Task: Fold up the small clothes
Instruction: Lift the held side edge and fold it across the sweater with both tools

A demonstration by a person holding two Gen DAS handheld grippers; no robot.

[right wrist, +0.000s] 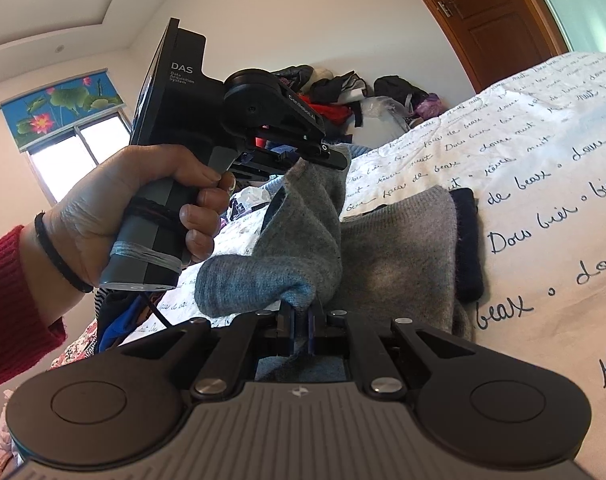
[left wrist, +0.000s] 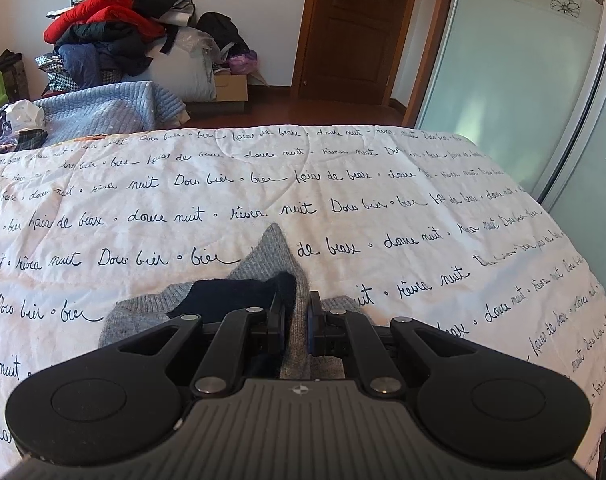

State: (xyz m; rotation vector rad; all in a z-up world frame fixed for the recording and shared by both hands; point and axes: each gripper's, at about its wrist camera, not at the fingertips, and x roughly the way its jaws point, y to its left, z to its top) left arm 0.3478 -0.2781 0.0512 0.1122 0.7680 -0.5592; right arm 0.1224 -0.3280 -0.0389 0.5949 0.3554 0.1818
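The grey knitted garment (right wrist: 399, 248) lies on the bed's white quilt with handwriting print (left wrist: 383, 184), most of it flat, its dark navy band (right wrist: 467, 240) on the far side in the right wrist view. One flap of it is lifted off the quilt, and I have that flap pinched at two places. My right hand-held gripper (right wrist: 301, 330) is closed tight on the lower edge of the raised cloth; my left hand-held gripper (left wrist: 295, 326) is nearly closed, with grey knit between its pads. In the right wrist view the left one (right wrist: 335, 158) holds the upper corner, my left hand (right wrist: 135, 208) wrapped round its handle.

I judge this to be the carry-over of a fold. To do it well I should keep both pinches firm and move the two grippers together, so the lifted edge stays taut and straight between them. I want to lay it down square with the part lying flat, edges matched, then let go only once the cloth rests. If one side leads, the fold will skew or bunch. The pile of clothes (left wrist: 111, 32) by the far wall stands well apart from this.
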